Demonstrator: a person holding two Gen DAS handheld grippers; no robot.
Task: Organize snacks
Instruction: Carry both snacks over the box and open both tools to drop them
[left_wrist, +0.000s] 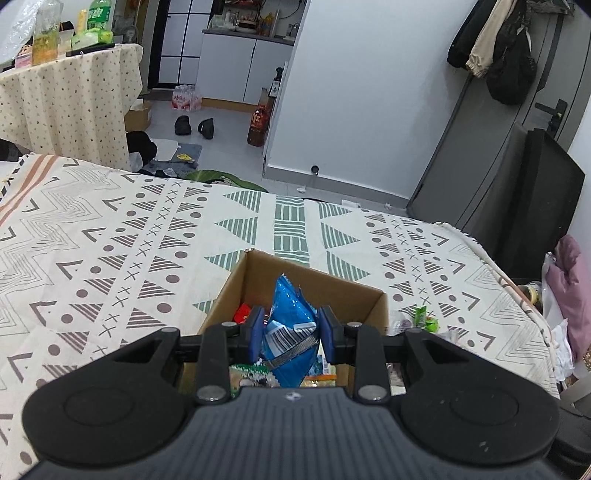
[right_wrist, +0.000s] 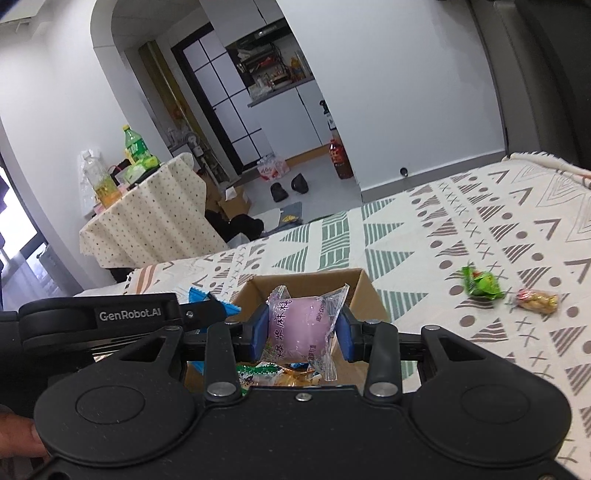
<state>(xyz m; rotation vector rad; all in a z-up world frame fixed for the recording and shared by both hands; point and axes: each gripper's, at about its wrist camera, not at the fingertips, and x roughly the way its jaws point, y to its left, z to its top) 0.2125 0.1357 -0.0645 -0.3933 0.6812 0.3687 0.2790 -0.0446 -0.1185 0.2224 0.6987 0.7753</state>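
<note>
Patterned bedspread (left_wrist: 110, 240) lies under both grippers. Left gripper (left_wrist: 291, 334) pinches a blue snack packet (left_wrist: 290, 314) above the cardboard box (left_wrist: 236, 280). Right gripper (right_wrist: 303, 332) clamps a purple wrapped sweet (right_wrist: 301, 321) over that box, green candy (right_wrist: 482, 284) lying farther right.

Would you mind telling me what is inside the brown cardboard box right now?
Inside the brown cardboard box a red wrapper and green-and-white packets show. Both held snacks and grippers cover the rest.
</note>
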